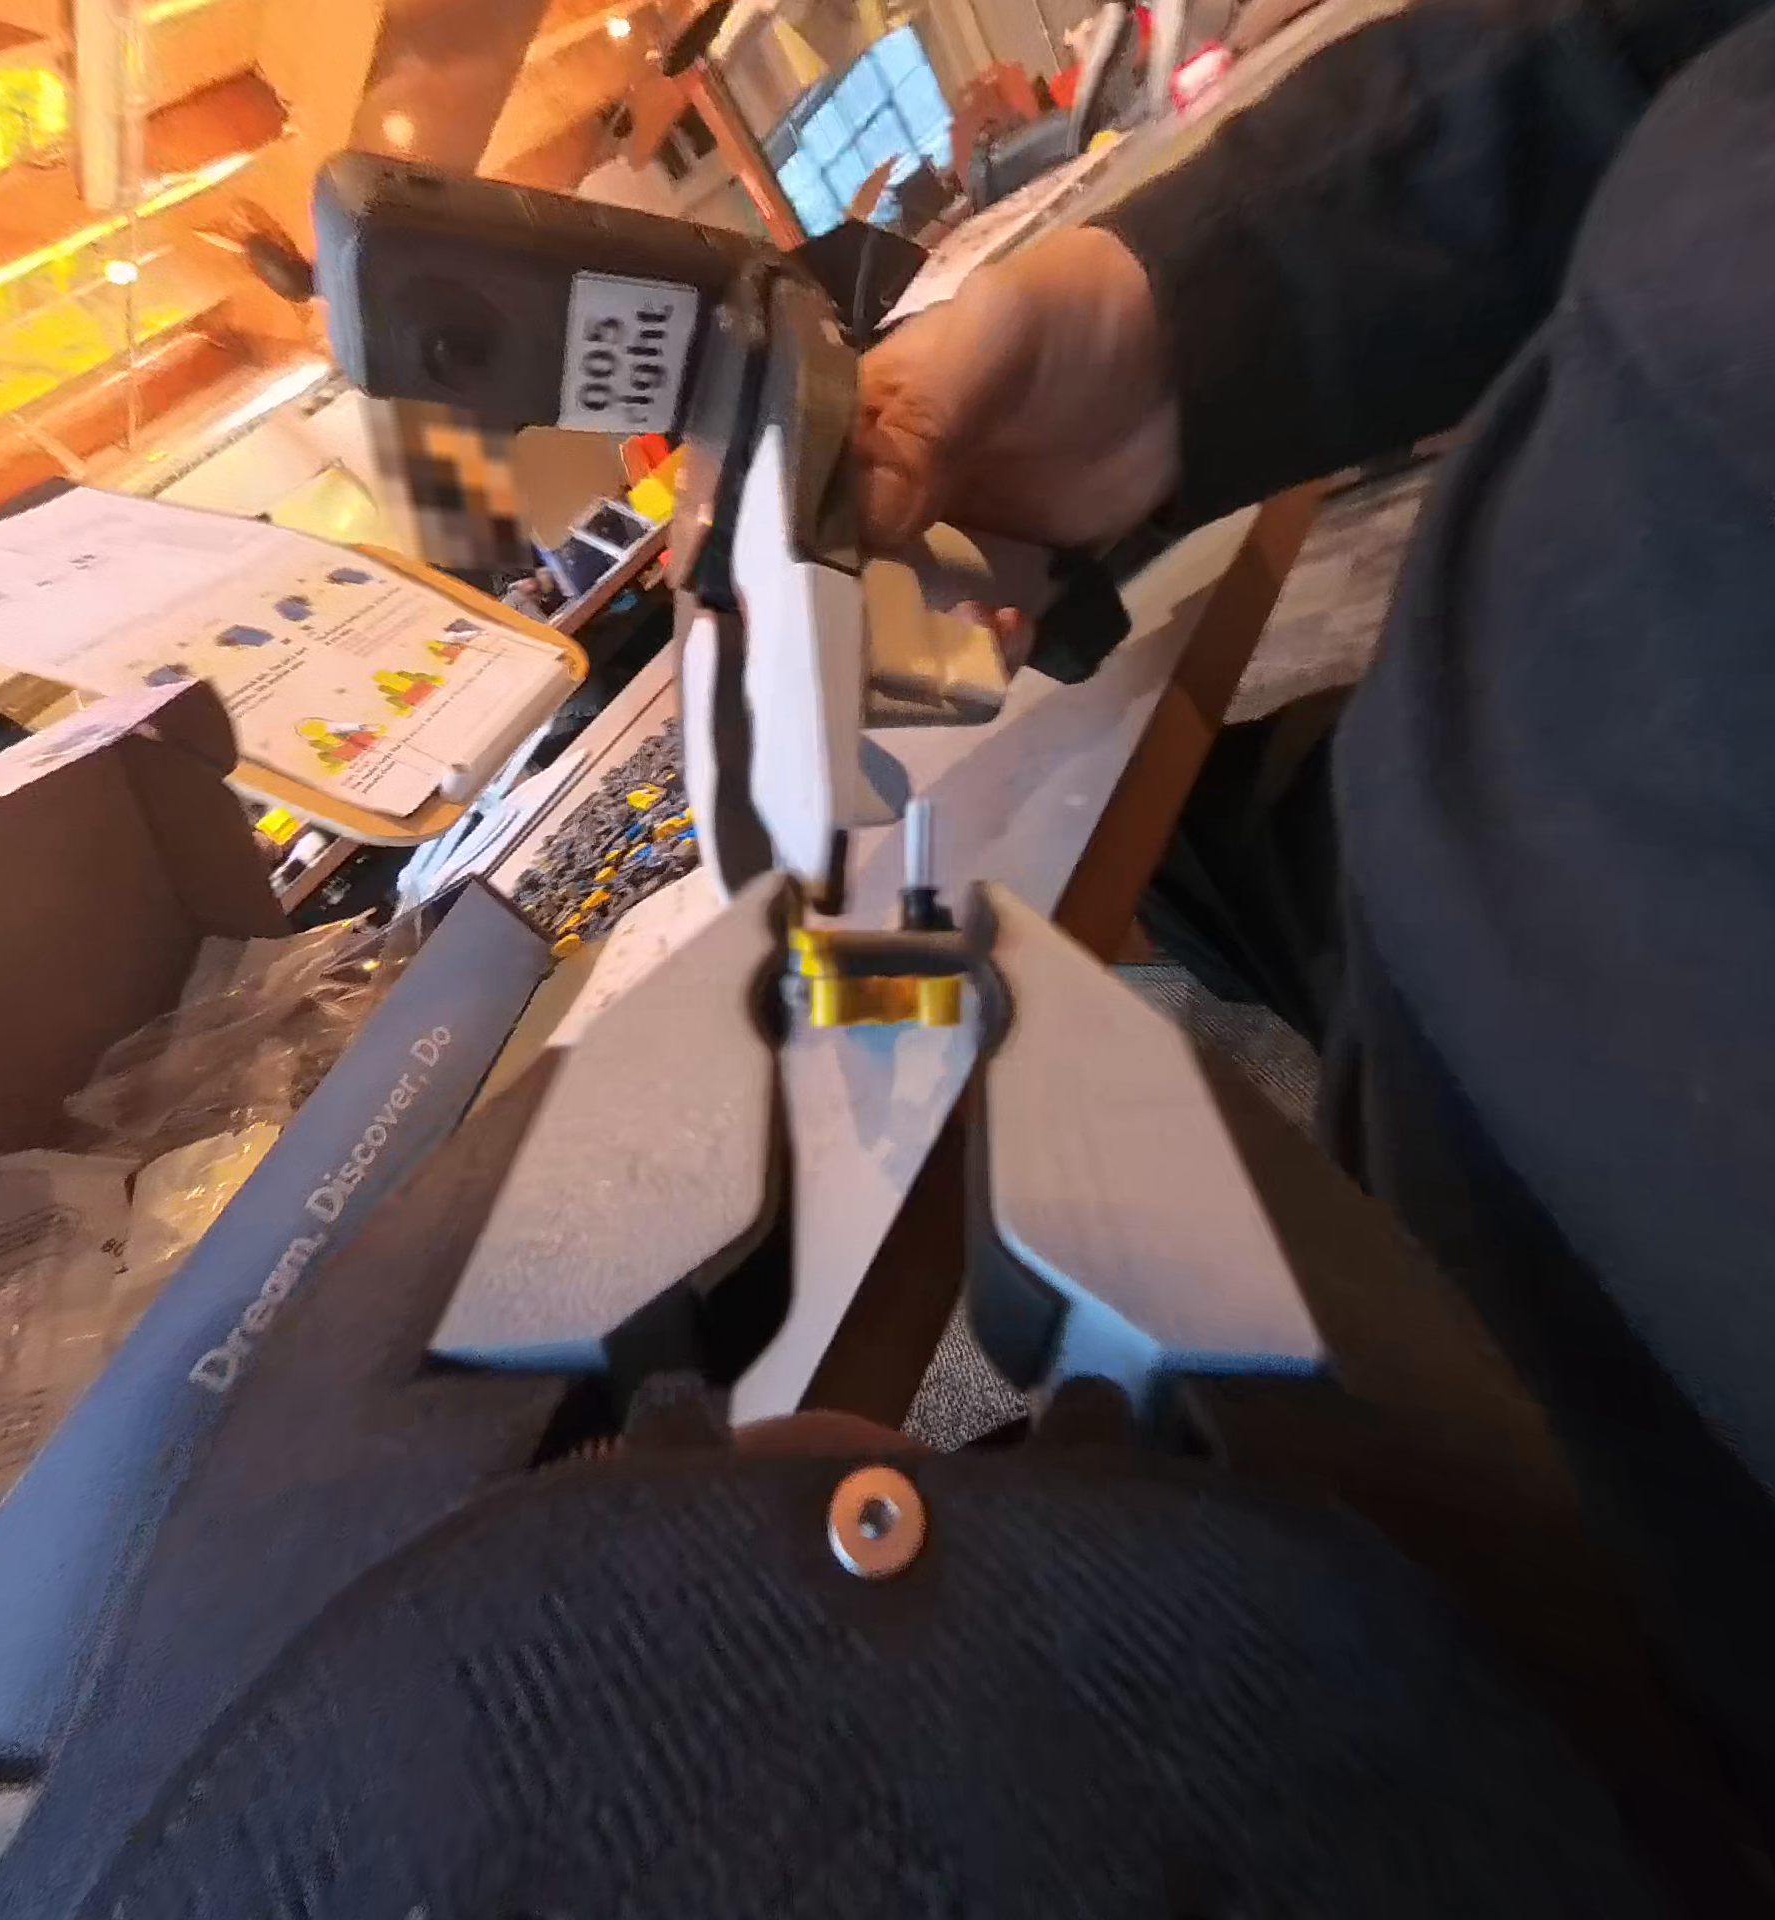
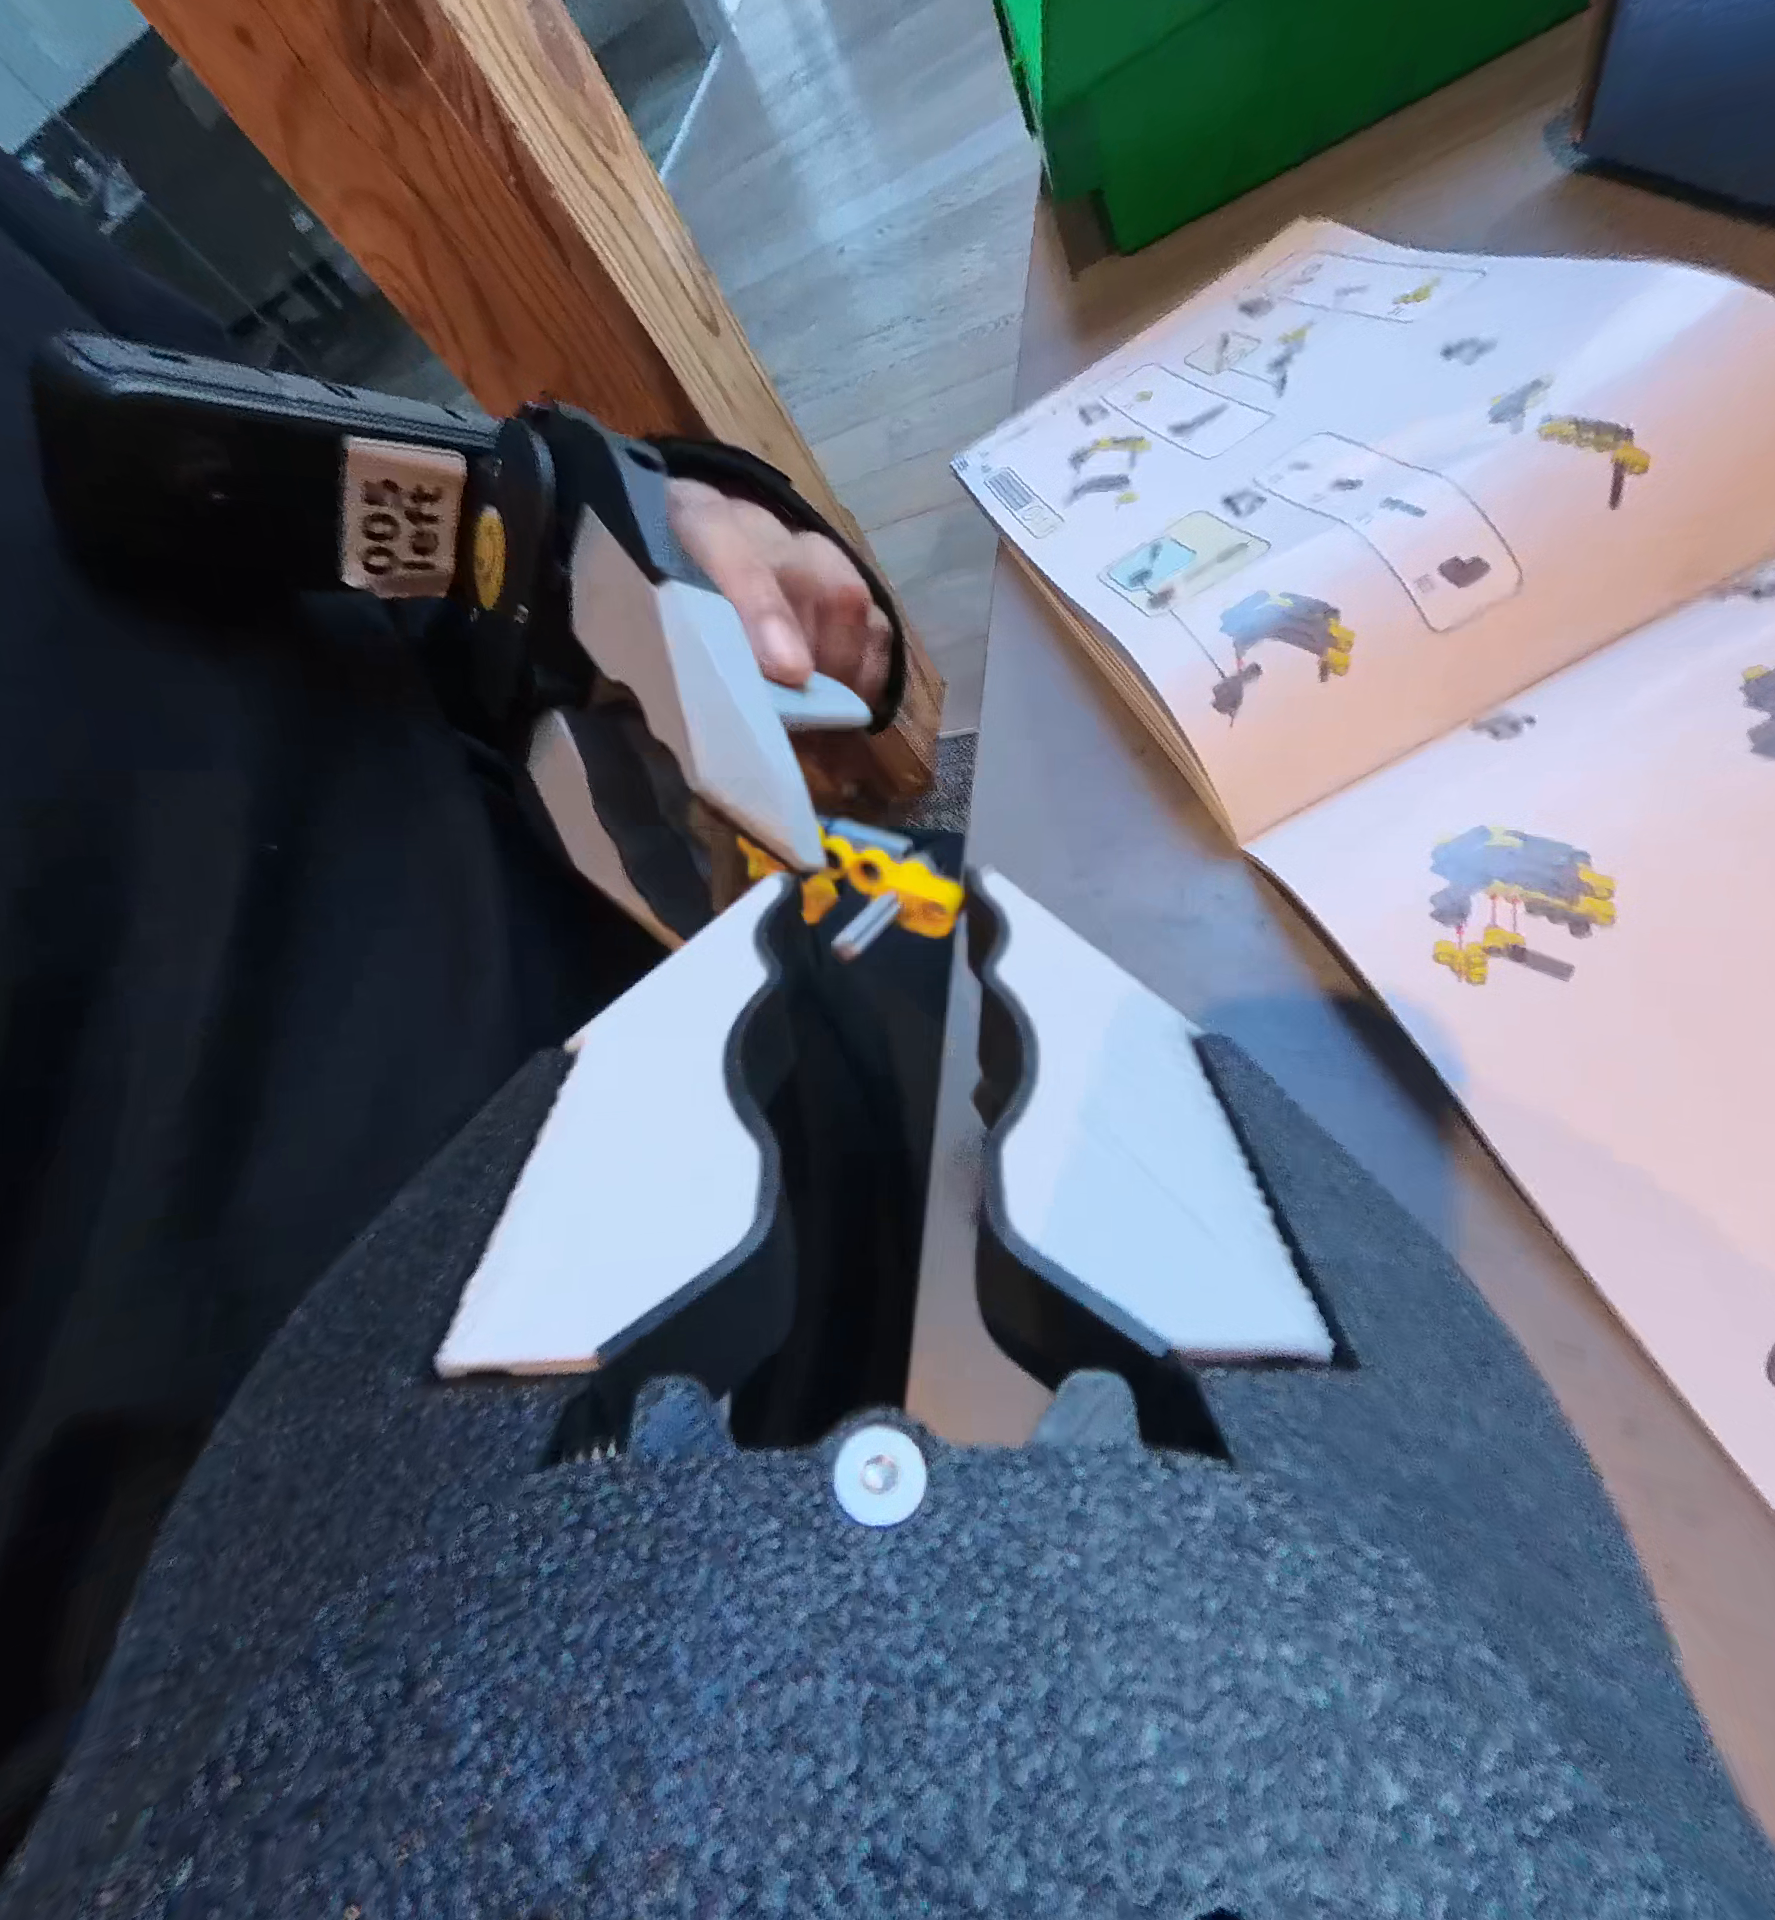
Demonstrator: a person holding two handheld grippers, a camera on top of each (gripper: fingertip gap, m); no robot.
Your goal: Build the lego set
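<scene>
Open instruction booklet (image 2: 1485,644), green box (image 2: 1226,104), cardboard box (image 1: 83,894).

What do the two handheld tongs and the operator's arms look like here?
Both tongs, left and right, have flat, tapered, white fingers with wavy black inner pads on a textured black body with a silver screw. Each carries a black camera block with a white label. Black sleeves; a black strap crosses the left hand.

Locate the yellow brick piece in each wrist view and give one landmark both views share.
Left wrist view: yellow piece sits at centre, clamped between the left gripper tips, with the right gripper touching from above.
Right wrist view: slightly above centre, just beyond the right gripper's tips, held by the left gripper.
Shared landmark: the open instruction booklet.
</scene>
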